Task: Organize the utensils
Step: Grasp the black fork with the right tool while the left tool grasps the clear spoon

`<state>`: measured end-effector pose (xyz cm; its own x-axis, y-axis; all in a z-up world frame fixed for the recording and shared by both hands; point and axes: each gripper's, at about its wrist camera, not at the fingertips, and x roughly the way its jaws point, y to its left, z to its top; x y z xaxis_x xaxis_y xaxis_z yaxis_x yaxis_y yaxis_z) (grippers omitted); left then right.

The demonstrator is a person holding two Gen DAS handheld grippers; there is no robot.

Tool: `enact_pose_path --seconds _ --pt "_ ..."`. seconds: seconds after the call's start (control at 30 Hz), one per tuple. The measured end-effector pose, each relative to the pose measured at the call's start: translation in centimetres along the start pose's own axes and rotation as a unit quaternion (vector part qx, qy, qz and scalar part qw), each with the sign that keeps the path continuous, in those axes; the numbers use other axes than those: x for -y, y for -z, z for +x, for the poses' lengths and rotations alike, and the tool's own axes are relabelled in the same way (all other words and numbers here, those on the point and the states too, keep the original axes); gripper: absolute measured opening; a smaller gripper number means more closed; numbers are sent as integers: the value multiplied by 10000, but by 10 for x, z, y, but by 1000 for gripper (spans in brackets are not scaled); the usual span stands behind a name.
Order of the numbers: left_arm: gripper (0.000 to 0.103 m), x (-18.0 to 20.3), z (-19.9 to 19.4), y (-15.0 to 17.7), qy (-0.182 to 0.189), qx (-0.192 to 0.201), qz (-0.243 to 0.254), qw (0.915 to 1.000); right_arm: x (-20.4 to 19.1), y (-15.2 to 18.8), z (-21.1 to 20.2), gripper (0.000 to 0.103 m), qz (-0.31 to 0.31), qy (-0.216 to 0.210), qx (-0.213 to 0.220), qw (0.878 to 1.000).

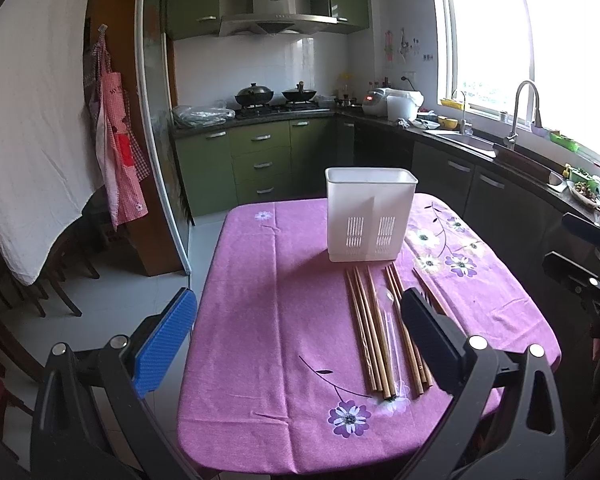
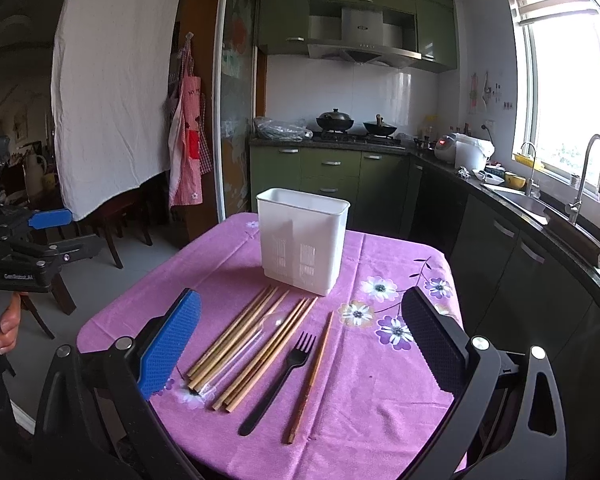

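Observation:
A white plastic utensil holder (image 1: 370, 214) (image 2: 302, 238) stands upright at the far side of the table with the purple flowered cloth (image 1: 284, 332) (image 2: 364, 400). In front of it lie several wooden chopsticks (image 1: 366, 332) (image 2: 236, 338), a clear plastic spoon (image 2: 260, 336) among them, a black plastic fork (image 2: 284, 376) and a single darker chopstick (image 2: 314, 372). My left gripper (image 1: 296, 344) is open and empty above the table's near left part. My right gripper (image 2: 300, 348) is open and empty above the utensils.
Kitchen counters with a sink (image 2: 528, 200) and tap run along the right. A stove with woks (image 1: 276, 100) is at the back. Wooden chairs (image 2: 112, 224) stand to the left. The other gripper shows at the left edge of the right wrist view (image 2: 28, 256).

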<state>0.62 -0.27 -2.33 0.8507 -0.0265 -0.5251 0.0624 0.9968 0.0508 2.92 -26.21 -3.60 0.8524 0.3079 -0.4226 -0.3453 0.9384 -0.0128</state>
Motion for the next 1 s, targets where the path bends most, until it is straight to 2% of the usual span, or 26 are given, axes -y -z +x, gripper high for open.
enact_pose_path --seconds 0.1,0.23,0.37,0.43,0.53,0.57,0.6,0.63,0.7,0.73,0.8,0.87,1.0 --pt "97 1 14 -3 61 -163 -3 9998 3 -3 9 99 -91 108 -140 9998" --pt "97 2 48 -11 347 -661 -191 9970 21 -8 34 99 22 255 -657 9975" --pt "97 10 97 -17 871 -1381 -487 9854 49 -11 66 99 407 20 -1304 9906" --pt "96 19 118 -20 998 -1644 -436 9804 65 -11 84 99 644 -117 -1690 9834" --pt "77 44 155 -20 1033 -2175 -140 9705 84 -7 107 99 861 -167 -2099 9738" --pt "67 51 166 -18 1091 -2339 -97 9661 88 -6 112 99 915 -150 -2177 9716" --pt "62 59 179 -15 1207 -2587 -48 9584 94 -4 118 99 978 -147 -2270 9689" --pt "56 64 185 -13 1253 -2712 -17 9543 98 -2 123 99 1011 -147 -2349 9666" --pt "46 80 208 -5 1409 -3147 93 9386 107 3 132 98 1117 -134 -2500 9617" --pt "43 84 213 -4 1441 -3236 125 9351 110 5 136 97 1181 -181 -2554 9594" --pt "29 95 227 2 1536 -3477 188 9247 113 8 143 94 1194 -234 -2626 9572" --pt "22 106 239 6 1554 -3639 237 9181 113 11 146 93 1167 -208 -2657 9567" --pt "21 117 253 5 1411 -3753 338 9155 111 15 148 92 1132 -272 -2738 9547"
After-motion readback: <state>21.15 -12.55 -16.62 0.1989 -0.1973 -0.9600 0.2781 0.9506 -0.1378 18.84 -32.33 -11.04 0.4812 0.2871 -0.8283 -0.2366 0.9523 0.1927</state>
